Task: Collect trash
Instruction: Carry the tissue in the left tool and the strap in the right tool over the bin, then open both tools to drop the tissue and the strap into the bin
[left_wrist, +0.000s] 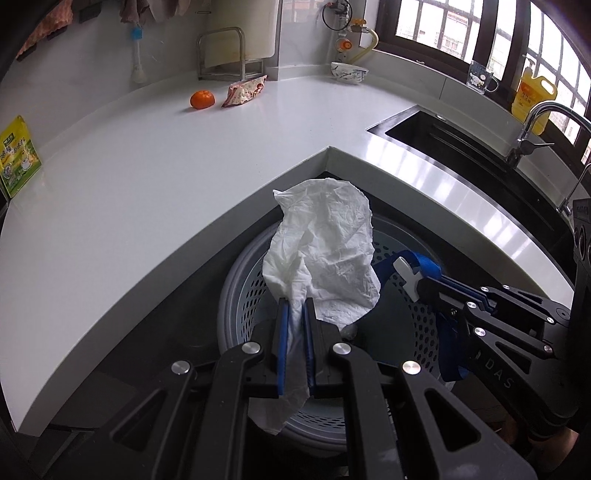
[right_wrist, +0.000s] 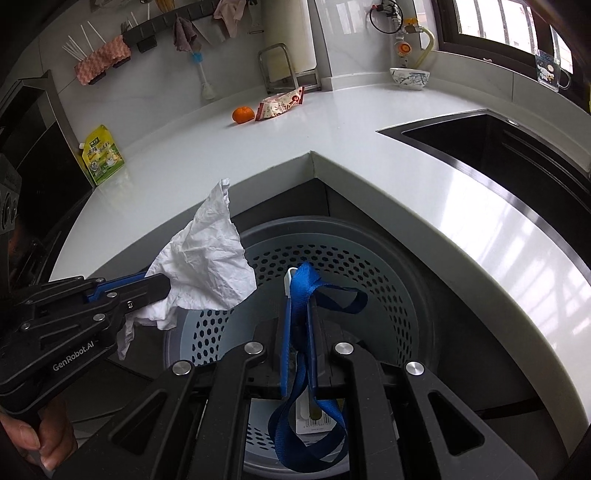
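My left gripper (left_wrist: 295, 306) is shut on a crumpled white tissue (left_wrist: 325, 254) and holds it over the grey perforated trash bin (left_wrist: 240, 295) below the counter corner. My right gripper (right_wrist: 300, 295) is shut on a blue strap with a white tag (right_wrist: 306, 284), also above the bin (right_wrist: 369, 258). In the right wrist view the left gripper (right_wrist: 166, 284) comes in from the left with the tissue (right_wrist: 207, 262). In the left wrist view the right gripper (left_wrist: 417, 284) comes in from the right with the strap (left_wrist: 424, 266).
On the white L-shaped counter (left_wrist: 184, 166) lie an orange (left_wrist: 202, 99), a snack wrapper (left_wrist: 243, 90), a yellow-green pouch (left_wrist: 16, 155) and a bowl (left_wrist: 349, 72). A dark sink (left_wrist: 461, 136) with tap sits at right.
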